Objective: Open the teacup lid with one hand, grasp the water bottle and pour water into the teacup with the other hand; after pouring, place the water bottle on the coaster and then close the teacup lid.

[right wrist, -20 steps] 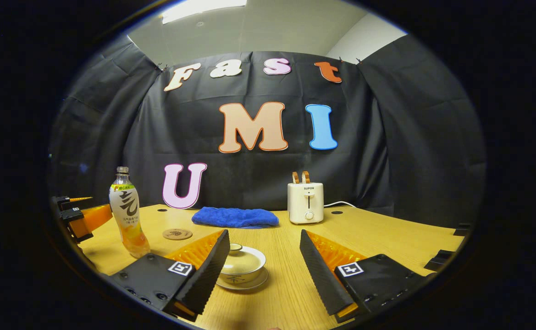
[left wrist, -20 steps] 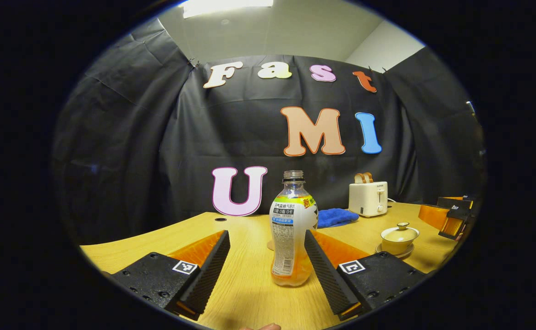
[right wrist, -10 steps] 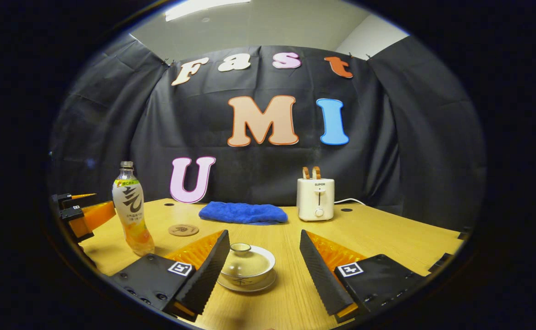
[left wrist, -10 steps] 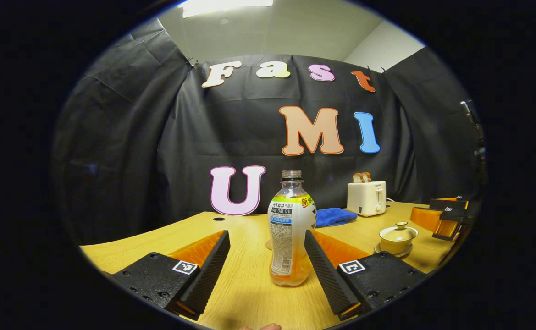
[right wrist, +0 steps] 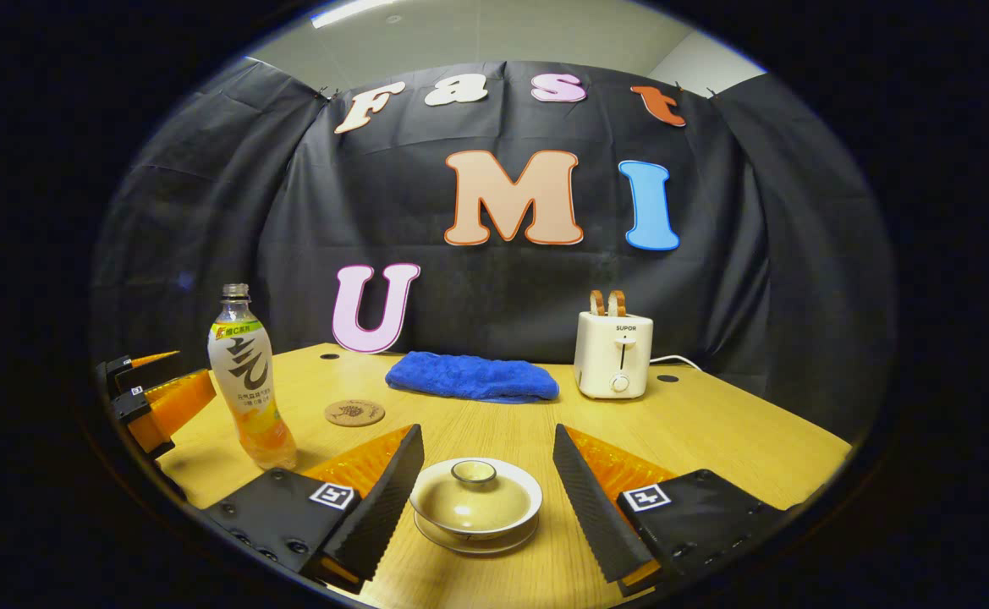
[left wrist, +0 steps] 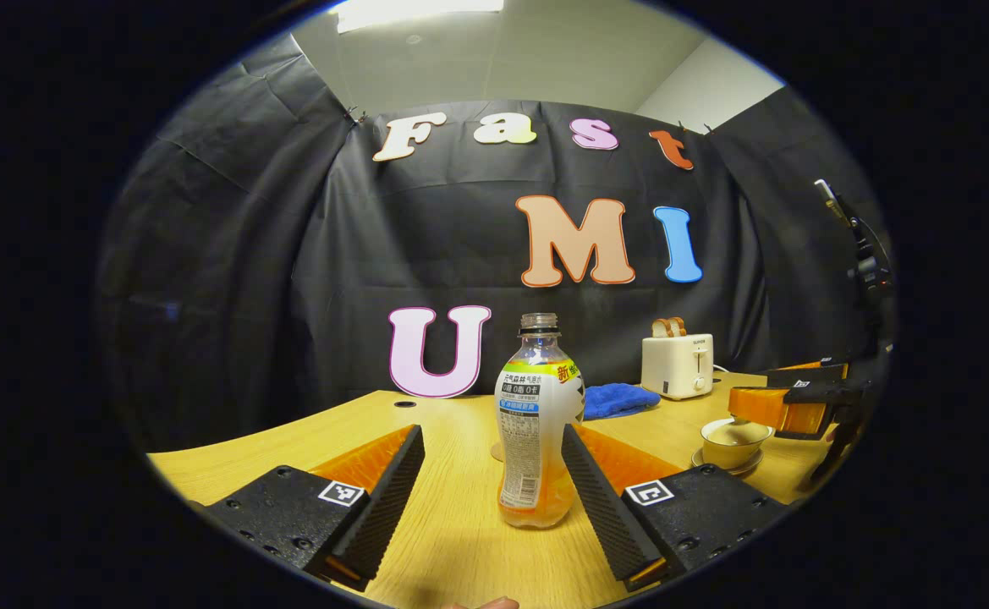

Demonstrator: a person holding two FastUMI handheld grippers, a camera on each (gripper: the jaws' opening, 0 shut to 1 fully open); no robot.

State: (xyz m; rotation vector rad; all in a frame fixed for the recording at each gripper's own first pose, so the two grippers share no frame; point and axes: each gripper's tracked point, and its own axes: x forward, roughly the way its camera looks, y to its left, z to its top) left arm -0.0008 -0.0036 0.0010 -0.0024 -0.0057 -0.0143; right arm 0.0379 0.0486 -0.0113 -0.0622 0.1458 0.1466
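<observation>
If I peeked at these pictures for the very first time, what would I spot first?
Probably the tall water bottle with orange drink at the bottom, standing on the wooden table between the open left claw. Next, the lidded teacup on its saucer between the open right claw, with a blue towel and white toaster behind.

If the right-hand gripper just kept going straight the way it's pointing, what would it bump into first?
Most likely the lidded teacup, which sits between the right gripper's open jaws. Farther along that line lies the blue cloth, though depth is hard to judge.
</observation>
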